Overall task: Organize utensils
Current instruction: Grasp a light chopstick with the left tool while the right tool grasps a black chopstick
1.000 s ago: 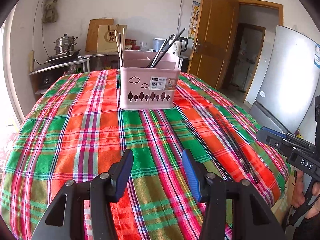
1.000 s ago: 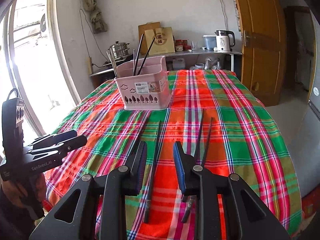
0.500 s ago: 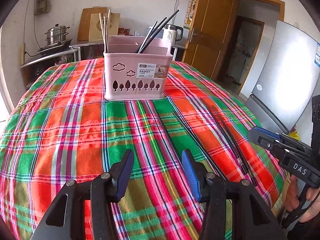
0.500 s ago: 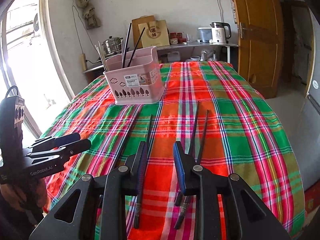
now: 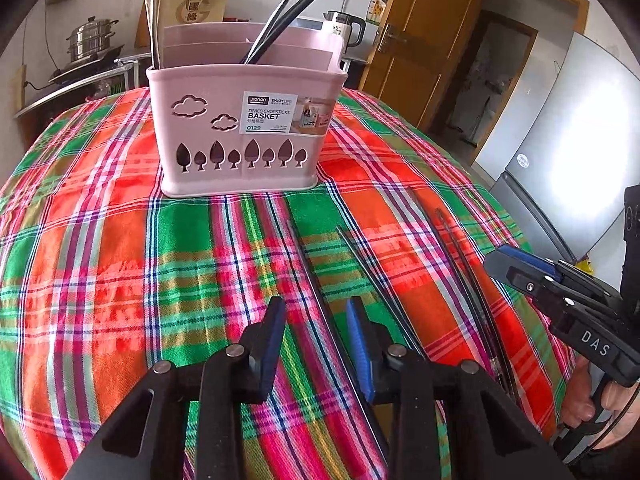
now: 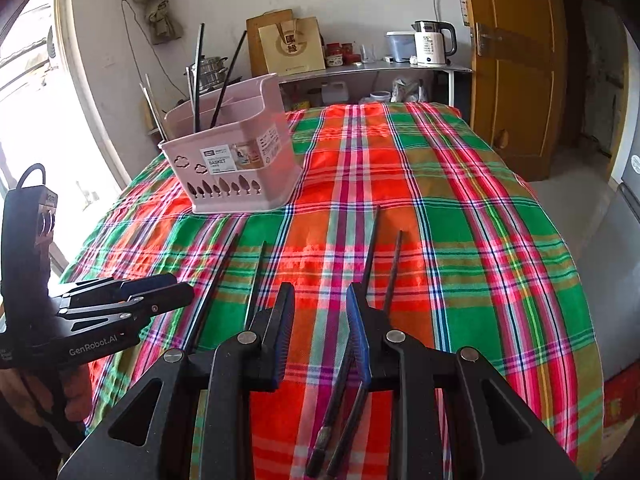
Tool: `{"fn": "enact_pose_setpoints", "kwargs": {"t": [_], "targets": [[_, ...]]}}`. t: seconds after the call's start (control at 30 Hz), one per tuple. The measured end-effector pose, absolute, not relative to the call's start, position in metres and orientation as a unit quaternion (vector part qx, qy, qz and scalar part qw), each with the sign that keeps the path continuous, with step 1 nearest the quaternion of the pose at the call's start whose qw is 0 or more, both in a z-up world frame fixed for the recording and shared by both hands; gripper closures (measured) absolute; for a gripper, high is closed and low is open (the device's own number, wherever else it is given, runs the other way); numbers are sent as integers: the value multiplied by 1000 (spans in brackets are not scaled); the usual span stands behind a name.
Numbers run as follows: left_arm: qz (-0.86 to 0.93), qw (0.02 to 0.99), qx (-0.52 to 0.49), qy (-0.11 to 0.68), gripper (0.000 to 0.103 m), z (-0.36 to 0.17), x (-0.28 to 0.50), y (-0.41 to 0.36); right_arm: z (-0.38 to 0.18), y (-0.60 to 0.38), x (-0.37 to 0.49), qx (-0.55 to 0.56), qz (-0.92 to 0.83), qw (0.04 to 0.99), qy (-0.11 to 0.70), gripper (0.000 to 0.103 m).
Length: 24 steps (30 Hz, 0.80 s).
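Note:
A pink divided chopsticks basket (image 5: 244, 132) (image 6: 240, 172) stands on the plaid cloth, with dark and pale chopsticks (image 5: 280, 12) upright in it. Several dark chopsticks lie loose on the cloth: one pair (image 5: 320, 296) runs under my open left gripper (image 5: 316, 344), another pair (image 5: 472, 292) lies to its right. In the right wrist view my open right gripper (image 6: 320, 332) hovers over the near ends of one pair (image 6: 372, 256); the other pair (image 6: 240, 276) lies to its left. Both grippers are empty.
The table (image 6: 480, 240) drops off at its right and near edges. A shelf with a pot (image 5: 92, 40), kettle (image 6: 432, 42) and boxes stands behind it. A wooden door (image 5: 424, 40) and a fridge (image 5: 568, 152) are at the right.
Both grippers have moved forward and lower toward the loose chopsticks and the basket, which looks larger. Both stay open.

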<state>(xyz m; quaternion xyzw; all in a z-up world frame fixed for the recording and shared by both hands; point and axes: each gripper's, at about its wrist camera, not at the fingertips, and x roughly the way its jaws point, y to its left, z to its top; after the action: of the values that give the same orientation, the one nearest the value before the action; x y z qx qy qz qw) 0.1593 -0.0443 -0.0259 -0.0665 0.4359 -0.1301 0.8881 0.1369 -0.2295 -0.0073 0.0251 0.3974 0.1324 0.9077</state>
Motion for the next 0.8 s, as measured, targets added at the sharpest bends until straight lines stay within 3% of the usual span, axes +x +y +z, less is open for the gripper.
{"fn": "enact_pose_setpoints", "kwargs": {"t": [0.7, 0.8], "targets": [[-96, 880, -31, 464, 72, -41, 210, -65, -40, -228, 232, 14, 105, 881, 461, 75], [-92, 882, -18, 461, 72, -41, 212, -70, -43, -224, 237, 1, 100, 880, 464, 81]]}}
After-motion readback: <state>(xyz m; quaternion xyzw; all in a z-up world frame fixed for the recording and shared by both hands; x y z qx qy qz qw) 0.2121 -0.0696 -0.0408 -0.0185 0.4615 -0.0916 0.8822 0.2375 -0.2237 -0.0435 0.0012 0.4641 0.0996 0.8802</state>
